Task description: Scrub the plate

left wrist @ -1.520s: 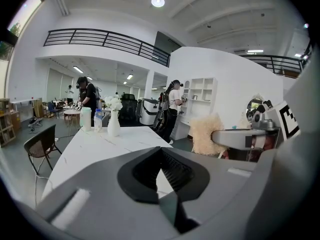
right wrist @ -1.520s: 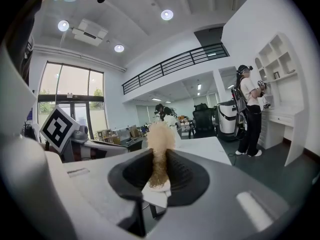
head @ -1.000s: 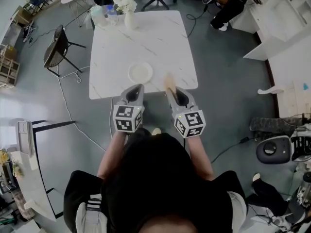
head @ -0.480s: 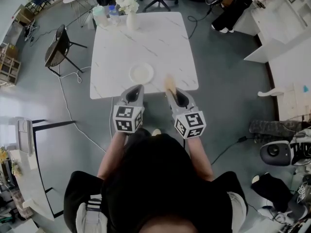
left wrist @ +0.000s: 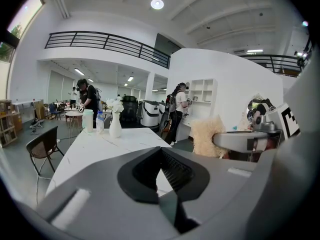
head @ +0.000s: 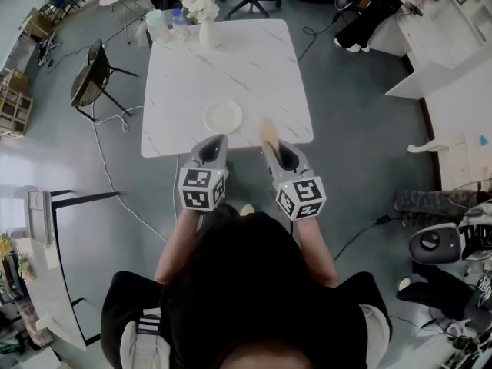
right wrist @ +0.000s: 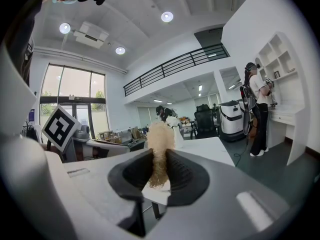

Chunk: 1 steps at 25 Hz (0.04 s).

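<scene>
The round white plate [head: 223, 117] lies flat on the white marble tabletop [head: 246, 68], close to its near edge and left of centre; nothing rests on it.

The left tongs [head: 217, 139] hang at the tabletop's near edge, just short of the plate and not touching it; in the left gripper view the left tongs [left wrist: 162, 156] are pressed together with nothing between them.

The right tongs [head: 270, 141] sit beside the left pair, to the right, also at the near edge; they pinch a tan fibrous scrubber [head: 268, 133] that sticks out beyond the tips over the tabletop's edge, to the right of the plate and apart from it. In the right gripper view the scrubber [right wrist: 160, 134] stands upright between the dark pads of the right tongs [right wrist: 159, 156], its fluffy end rising above them.

At the tabletop's far edge stand a white vase [head: 206, 31] of white flowers and, just left of it, a pale container [head: 157, 23]; a dark chair [head: 91, 75] stands on the floor to the left, apart from the tabletop.
</scene>
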Motion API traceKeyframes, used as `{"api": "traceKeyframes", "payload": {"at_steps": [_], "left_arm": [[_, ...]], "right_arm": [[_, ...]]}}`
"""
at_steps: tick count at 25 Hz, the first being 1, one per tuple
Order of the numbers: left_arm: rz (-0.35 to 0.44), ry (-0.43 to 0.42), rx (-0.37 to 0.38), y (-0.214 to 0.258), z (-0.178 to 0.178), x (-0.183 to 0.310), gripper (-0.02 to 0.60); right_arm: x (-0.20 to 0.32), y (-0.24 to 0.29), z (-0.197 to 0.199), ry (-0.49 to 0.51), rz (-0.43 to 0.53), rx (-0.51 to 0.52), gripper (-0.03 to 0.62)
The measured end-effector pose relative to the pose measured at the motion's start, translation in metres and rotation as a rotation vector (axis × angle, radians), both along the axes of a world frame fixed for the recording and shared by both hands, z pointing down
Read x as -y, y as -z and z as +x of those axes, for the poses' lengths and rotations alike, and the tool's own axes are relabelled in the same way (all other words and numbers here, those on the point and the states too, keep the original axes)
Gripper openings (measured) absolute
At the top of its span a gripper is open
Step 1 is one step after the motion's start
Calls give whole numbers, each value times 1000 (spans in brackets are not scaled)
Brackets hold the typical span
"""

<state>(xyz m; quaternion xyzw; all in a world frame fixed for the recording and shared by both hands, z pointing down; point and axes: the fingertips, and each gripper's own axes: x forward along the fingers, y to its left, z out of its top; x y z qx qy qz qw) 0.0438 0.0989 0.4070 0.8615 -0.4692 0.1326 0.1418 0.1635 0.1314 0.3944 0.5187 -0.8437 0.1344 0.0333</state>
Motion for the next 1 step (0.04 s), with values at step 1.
{"api": "traceKeyframes", "payload": {"at_steps": [1], "left_arm": [[0,0,0,0,0,0,6]], "right_arm": [[0,0,0,0,0,0,69]]}}
